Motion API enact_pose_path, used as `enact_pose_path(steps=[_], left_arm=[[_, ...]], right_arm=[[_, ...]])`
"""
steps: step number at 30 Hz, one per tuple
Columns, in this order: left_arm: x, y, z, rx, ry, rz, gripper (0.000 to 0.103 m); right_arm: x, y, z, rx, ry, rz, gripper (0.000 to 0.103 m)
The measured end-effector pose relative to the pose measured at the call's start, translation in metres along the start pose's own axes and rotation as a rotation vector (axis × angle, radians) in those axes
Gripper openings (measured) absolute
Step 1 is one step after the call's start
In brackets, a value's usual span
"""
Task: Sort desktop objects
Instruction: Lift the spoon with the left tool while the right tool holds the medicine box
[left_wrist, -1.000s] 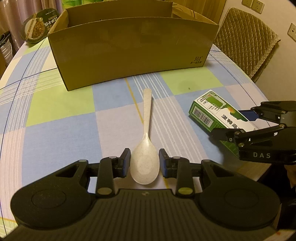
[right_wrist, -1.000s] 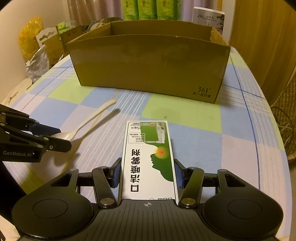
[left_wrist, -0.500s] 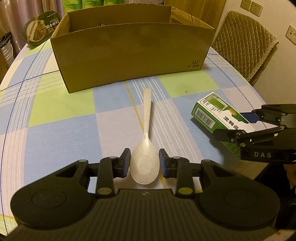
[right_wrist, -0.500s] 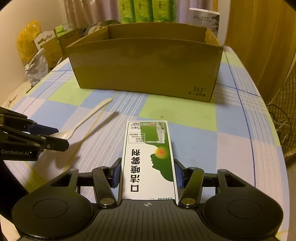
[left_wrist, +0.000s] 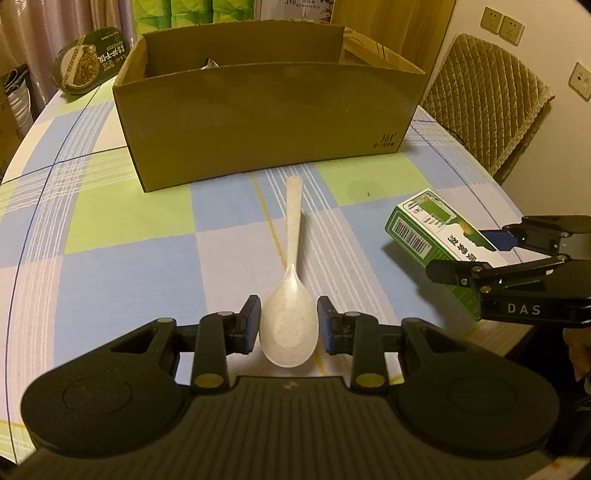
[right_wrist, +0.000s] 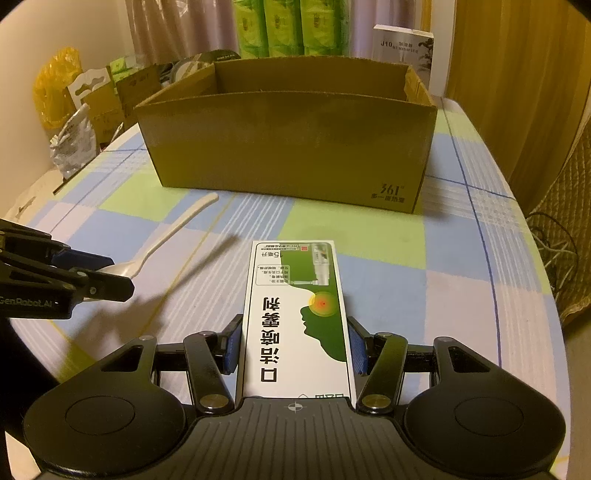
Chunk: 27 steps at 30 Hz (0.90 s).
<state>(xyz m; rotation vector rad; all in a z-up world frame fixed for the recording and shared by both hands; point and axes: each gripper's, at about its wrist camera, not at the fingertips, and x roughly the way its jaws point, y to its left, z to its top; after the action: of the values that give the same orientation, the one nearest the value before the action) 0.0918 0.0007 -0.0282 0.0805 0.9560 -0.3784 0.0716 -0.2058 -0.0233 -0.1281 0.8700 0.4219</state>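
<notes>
My left gripper (left_wrist: 289, 325) is shut on the bowl of a cream plastic spoon (left_wrist: 291, 273), whose handle points toward the open cardboard box (left_wrist: 269, 122); the spoon is held above the table. It also shows in the right wrist view (right_wrist: 170, 236), held by the left gripper (right_wrist: 107, 277). My right gripper (right_wrist: 294, 345) is shut on a green and white carton (right_wrist: 299, 314) and holds it above the table. The carton also shows in the left wrist view (left_wrist: 436, 232), in the right gripper (left_wrist: 472, 254). The box (right_wrist: 288, 147) stands ahead of both.
A checked tablecloth (left_wrist: 110, 240) covers the round table. A round green food tub (left_wrist: 90, 61) sits at the far left. A quilted chair (left_wrist: 484, 96) stands to the right. Bags and small boxes (right_wrist: 81, 110) crowd the left edge; green packs (right_wrist: 288, 26) stand behind the box.
Both grippers have risen with the spoon and the carton; the inside of the box now shows more from above. Both grips are unchanged.
</notes>
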Motion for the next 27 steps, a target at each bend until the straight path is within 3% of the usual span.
enact_pose_path(steps=[27], left_arm=[[-0.033, 0.001, 0.013, -0.02, -0.095, -0.007, 0.028]], right_arm=[[-0.024, -0.001, 0.029, -0.012, -0.081, -0.012, 0.052]])
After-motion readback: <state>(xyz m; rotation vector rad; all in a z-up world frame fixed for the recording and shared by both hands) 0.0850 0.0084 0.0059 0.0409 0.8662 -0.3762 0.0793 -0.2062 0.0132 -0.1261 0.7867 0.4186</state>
